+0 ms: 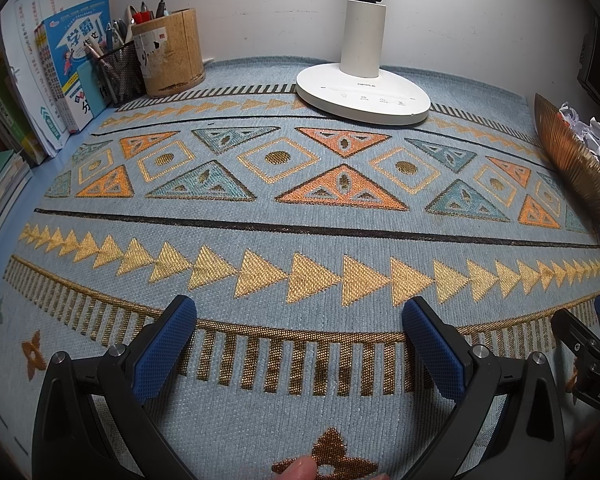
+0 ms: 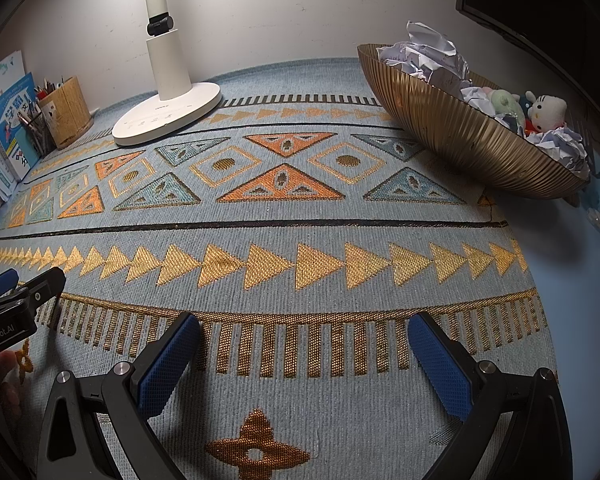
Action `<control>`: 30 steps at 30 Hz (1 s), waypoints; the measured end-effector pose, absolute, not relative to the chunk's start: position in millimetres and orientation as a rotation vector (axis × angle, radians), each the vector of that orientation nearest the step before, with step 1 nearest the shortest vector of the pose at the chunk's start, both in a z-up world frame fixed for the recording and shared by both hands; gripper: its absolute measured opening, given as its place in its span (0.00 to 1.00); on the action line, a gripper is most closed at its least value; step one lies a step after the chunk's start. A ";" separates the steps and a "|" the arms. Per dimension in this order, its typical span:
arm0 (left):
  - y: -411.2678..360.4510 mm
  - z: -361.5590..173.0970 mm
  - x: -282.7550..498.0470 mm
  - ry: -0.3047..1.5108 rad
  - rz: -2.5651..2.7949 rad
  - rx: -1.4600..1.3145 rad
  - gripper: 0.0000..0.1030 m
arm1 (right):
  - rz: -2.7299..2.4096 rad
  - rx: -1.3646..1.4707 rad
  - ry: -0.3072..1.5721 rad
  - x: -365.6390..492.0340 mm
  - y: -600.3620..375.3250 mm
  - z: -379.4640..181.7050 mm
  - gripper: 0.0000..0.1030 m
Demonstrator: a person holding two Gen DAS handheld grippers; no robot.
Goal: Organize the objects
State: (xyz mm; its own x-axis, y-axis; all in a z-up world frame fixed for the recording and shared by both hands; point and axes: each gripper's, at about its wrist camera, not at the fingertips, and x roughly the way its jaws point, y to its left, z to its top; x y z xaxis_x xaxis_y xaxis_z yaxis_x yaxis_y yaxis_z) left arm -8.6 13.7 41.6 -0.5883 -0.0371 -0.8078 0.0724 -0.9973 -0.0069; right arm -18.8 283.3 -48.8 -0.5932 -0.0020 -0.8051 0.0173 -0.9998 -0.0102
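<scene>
1. Currently both grippers, left point(image 1: 300, 320) and right point(image 2: 304, 334), hover low in frame, jaws apart, holding nothing.
2. Crumpled paper point(image 2: 432, 56) and toys point(image 2: 546, 110) fill the bowl point(image 2: 460, 140), upper right.
3. Likely between steps; next calls for choosing a target.

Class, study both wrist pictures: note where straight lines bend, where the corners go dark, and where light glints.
Left wrist view: the mat's straight stripes bow into arcs, corners fade to black, and the lamp base looks bright but keeps its detail. Right wrist view: same barrel bending and dark corners; the ribbed gold bowl glints along its wall, and the mat's gold triangles shine.
</scene>
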 end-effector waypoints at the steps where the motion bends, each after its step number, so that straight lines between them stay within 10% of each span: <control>1: 13.8 41.6 -8.8 0.060 -2.745 1.395 1.00 | -2.794 1.412 0.026 -18.8 283.3 -48.8 1.00; 30: 13.3 41.3 -8.4 0.063 -2.747 1.394 1.00 | -2.795 1.412 0.026 -19.7 283.6 -48.8 1.00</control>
